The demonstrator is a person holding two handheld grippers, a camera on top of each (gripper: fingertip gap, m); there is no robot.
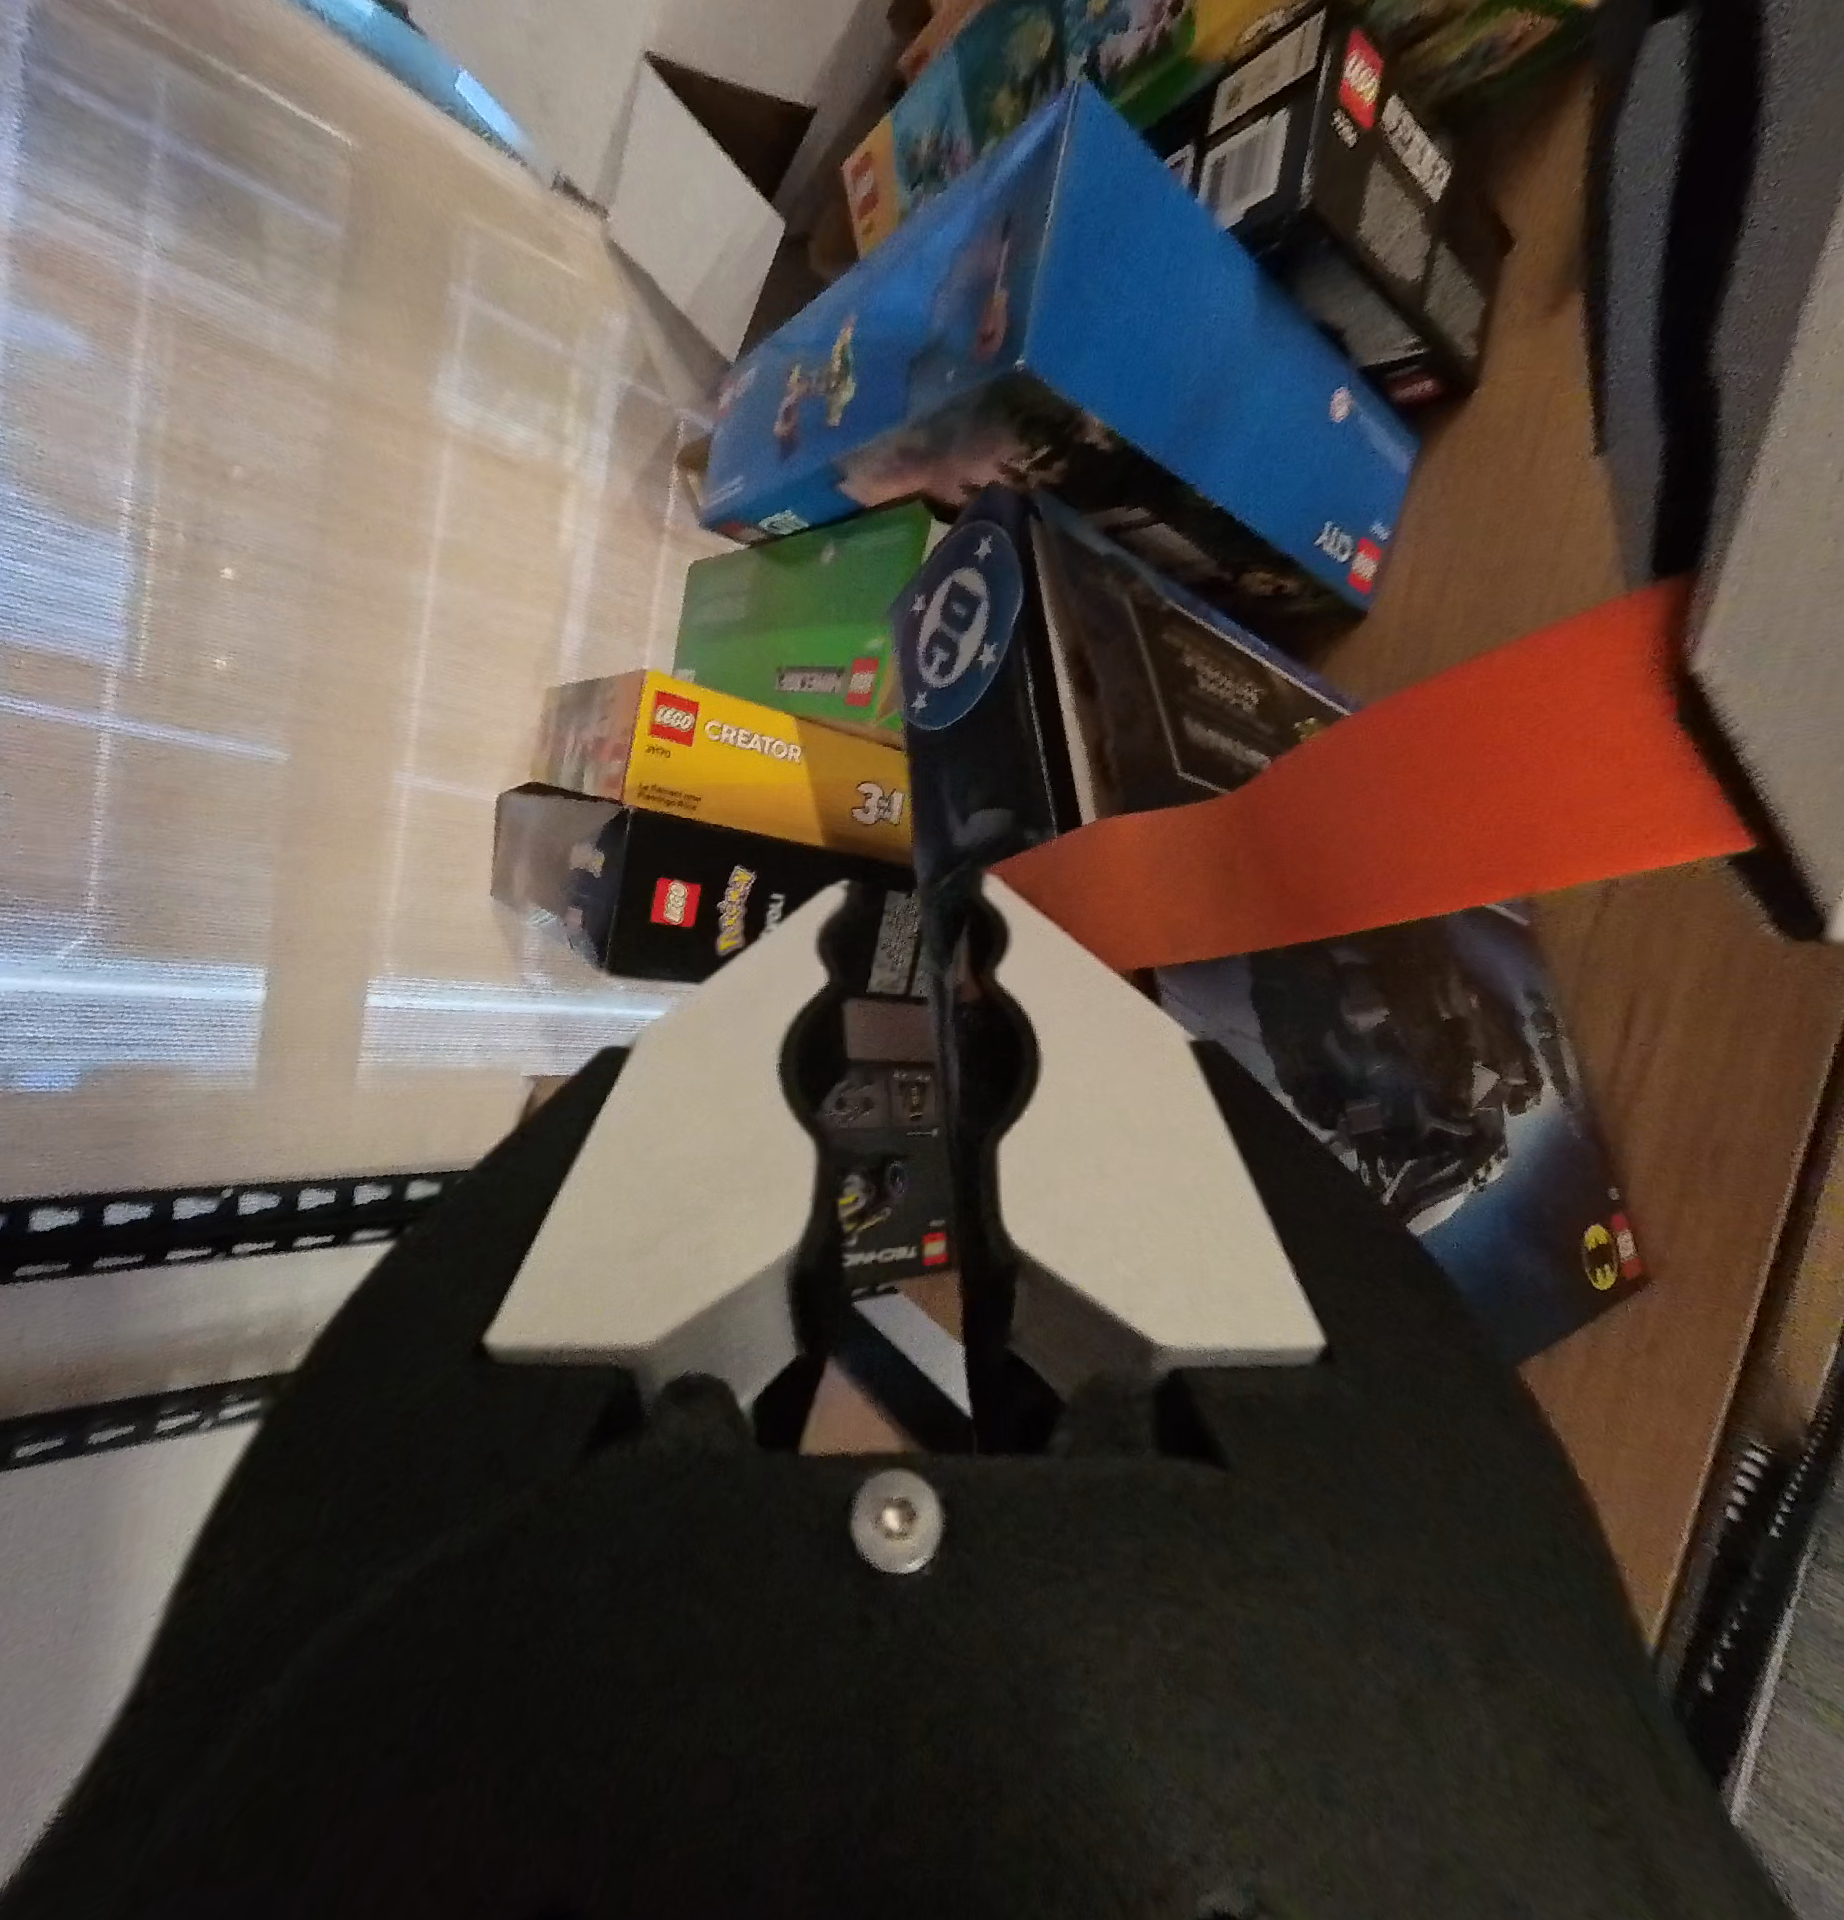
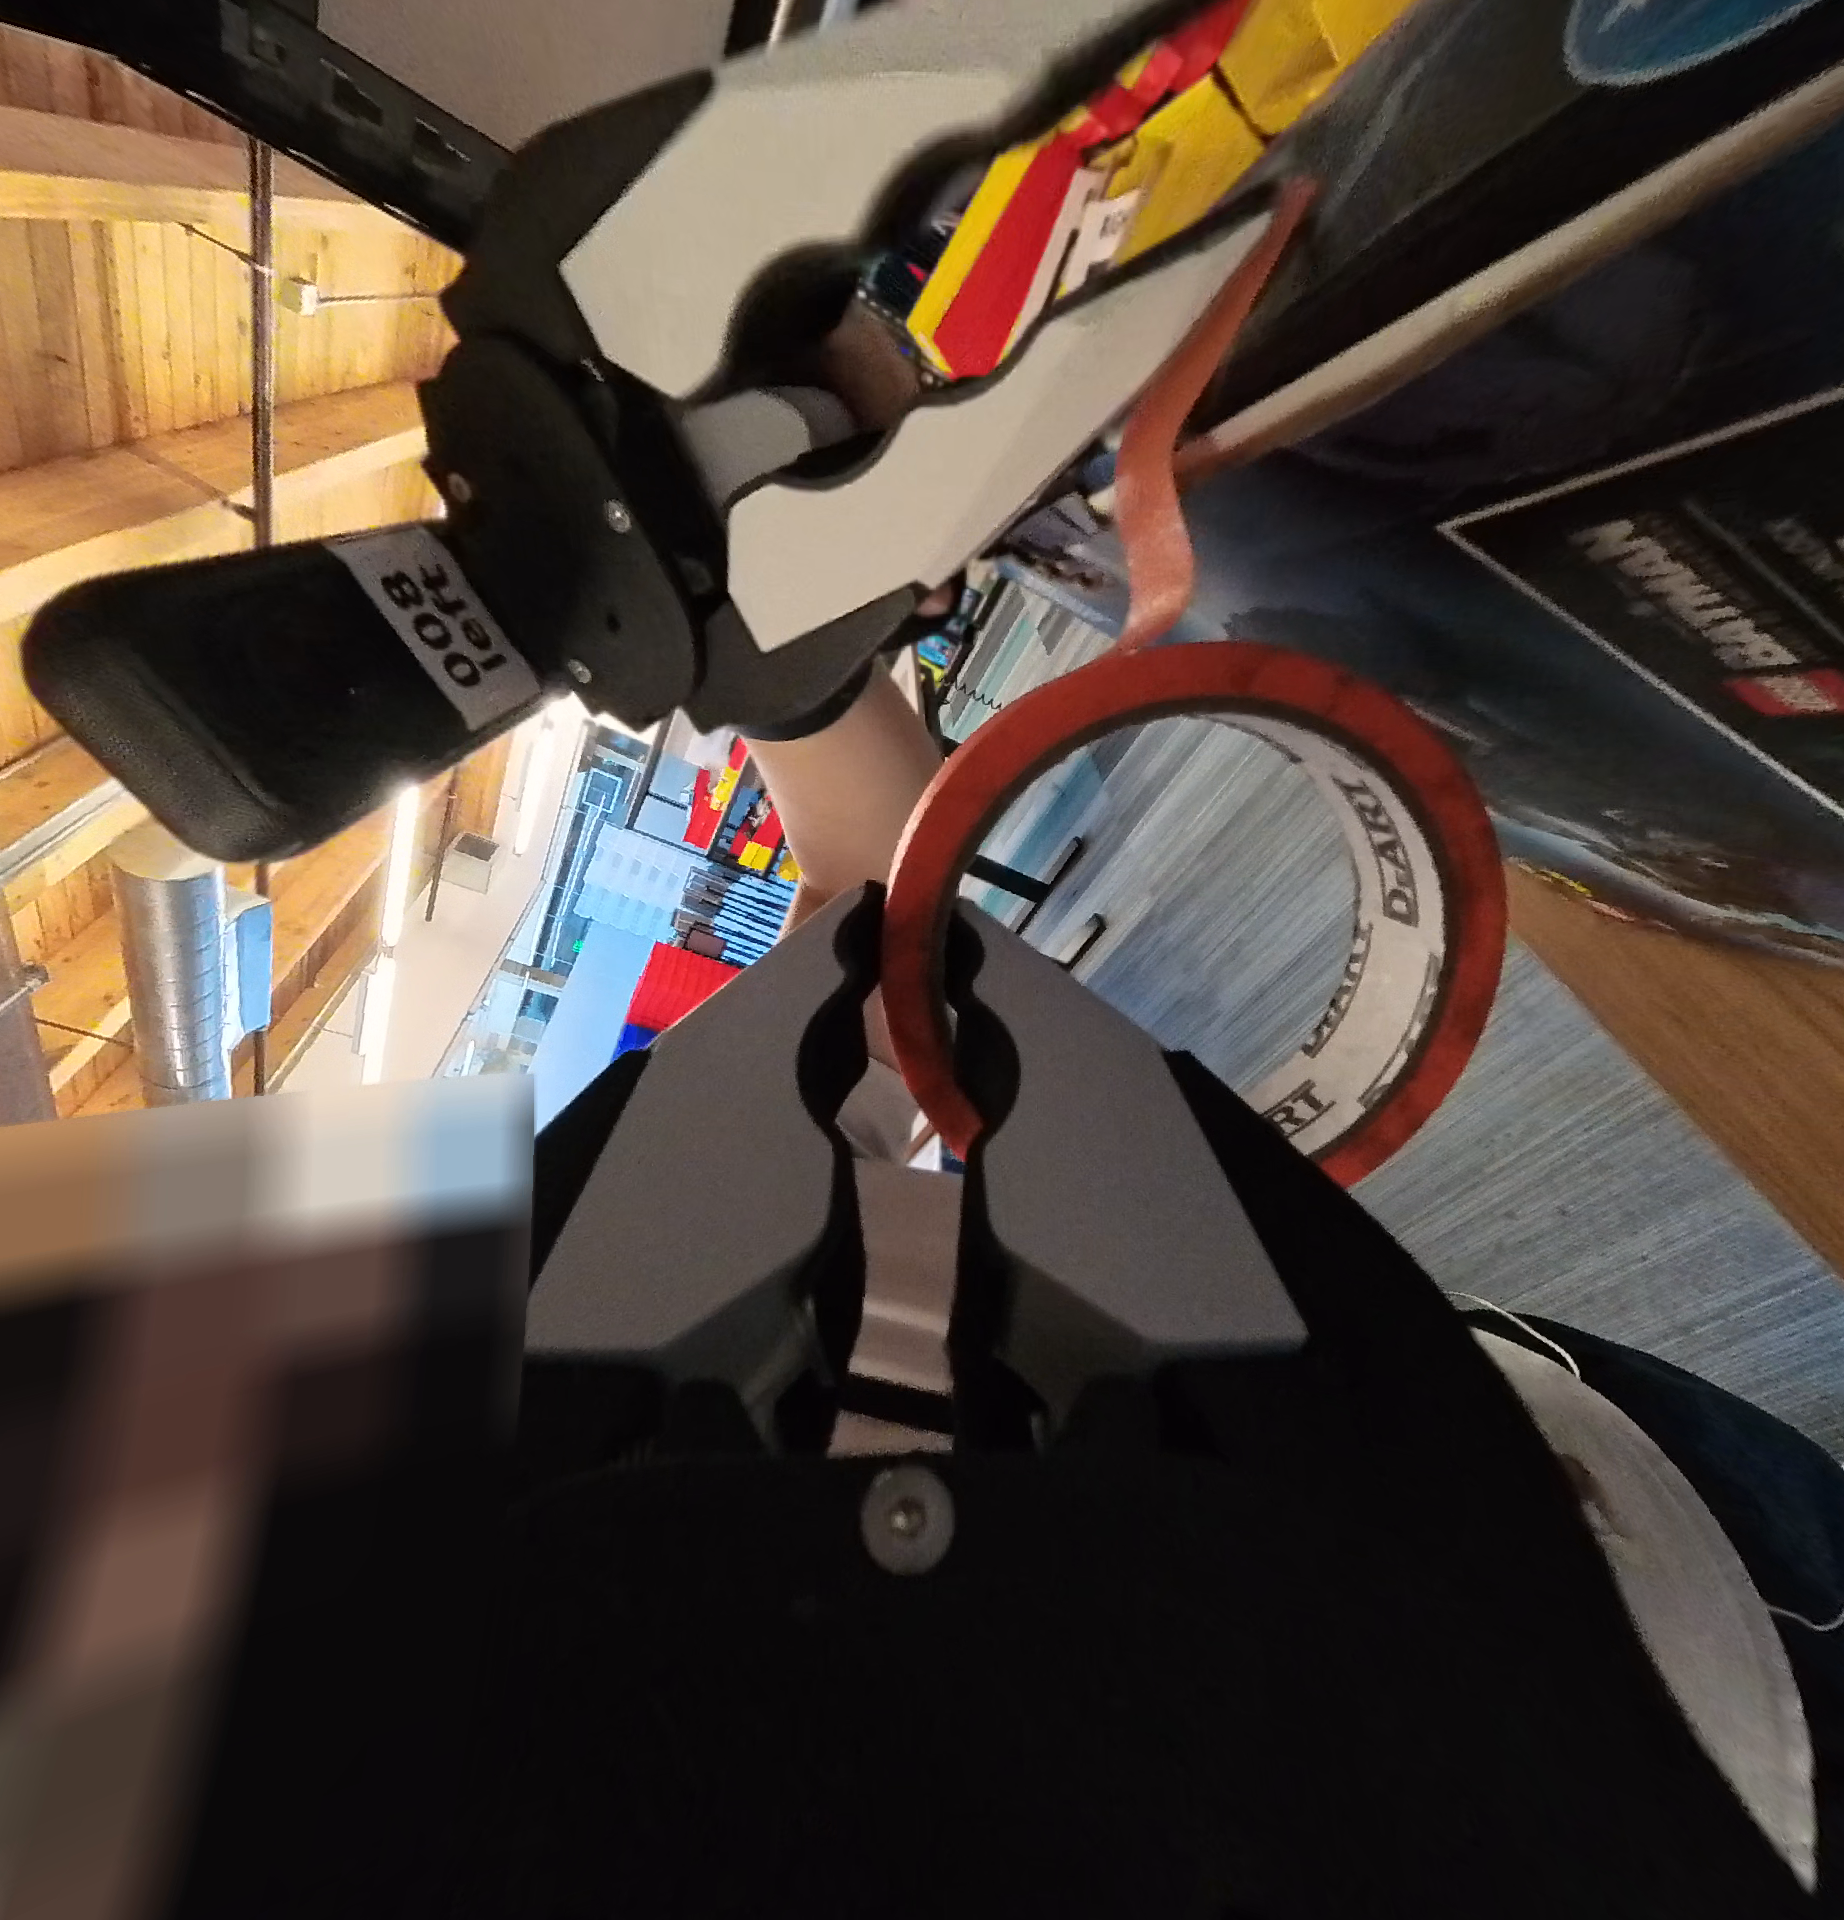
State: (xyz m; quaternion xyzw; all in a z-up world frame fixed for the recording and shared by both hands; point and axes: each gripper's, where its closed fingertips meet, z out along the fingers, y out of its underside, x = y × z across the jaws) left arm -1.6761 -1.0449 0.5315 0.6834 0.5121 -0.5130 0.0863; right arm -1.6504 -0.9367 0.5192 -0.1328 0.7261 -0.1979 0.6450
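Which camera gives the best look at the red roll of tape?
The right wrist view. There the red roll of tape shows as a full ring with its white core, its edge pinched by the right gripper. The left wrist view shows only the unrolled orange-red tape strip running toward the left gripper, not the roll.
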